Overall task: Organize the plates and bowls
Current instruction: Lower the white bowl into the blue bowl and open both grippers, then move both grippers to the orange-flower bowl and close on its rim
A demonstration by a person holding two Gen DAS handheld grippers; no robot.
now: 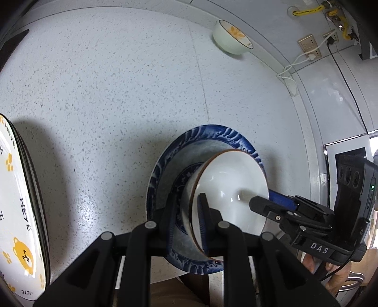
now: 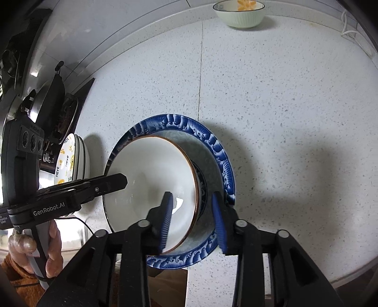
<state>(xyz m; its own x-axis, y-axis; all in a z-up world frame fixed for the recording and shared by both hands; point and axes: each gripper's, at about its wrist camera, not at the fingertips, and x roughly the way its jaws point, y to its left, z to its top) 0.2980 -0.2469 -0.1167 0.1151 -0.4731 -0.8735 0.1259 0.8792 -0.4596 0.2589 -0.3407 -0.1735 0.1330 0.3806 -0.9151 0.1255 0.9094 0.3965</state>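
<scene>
On the speckled counter (image 2: 283, 106), near its front edge, sat the blue-patterned plate (image 2: 212, 141), and inside it the white bowl (image 2: 151, 174) with the brown rim, which appeared tipped rather than level. We had both tools on that bowl. Our left gripper (image 1: 187, 210) straddled the rim at roughly eight o'clock of the bowl in its own view, one finger inside and one outside against the wall; the jaws stood close about the rim, though we could not tell whether they were truly pinching. Our right gripper (image 2: 192, 217) stood with its jaws apart, one blue pad inside the bowl and the other outside it over the plate, with a clear gap to the wall, so it held nothing.

We judged the bowl to be glazed ceramic: stiff, fairly heavy for its size, slick under rubber pads, and quick to chip if it knocked the plate. The rim was the sensible hold, gripped across the wall, low and square, so it would not pivot.

Away at twelve o'clock stood the pale green bowl (image 2: 238, 14) by the back wall. Off at nine o'clock in the left view lay the bear-print plates (image 1: 21, 212), stacked.
</scene>
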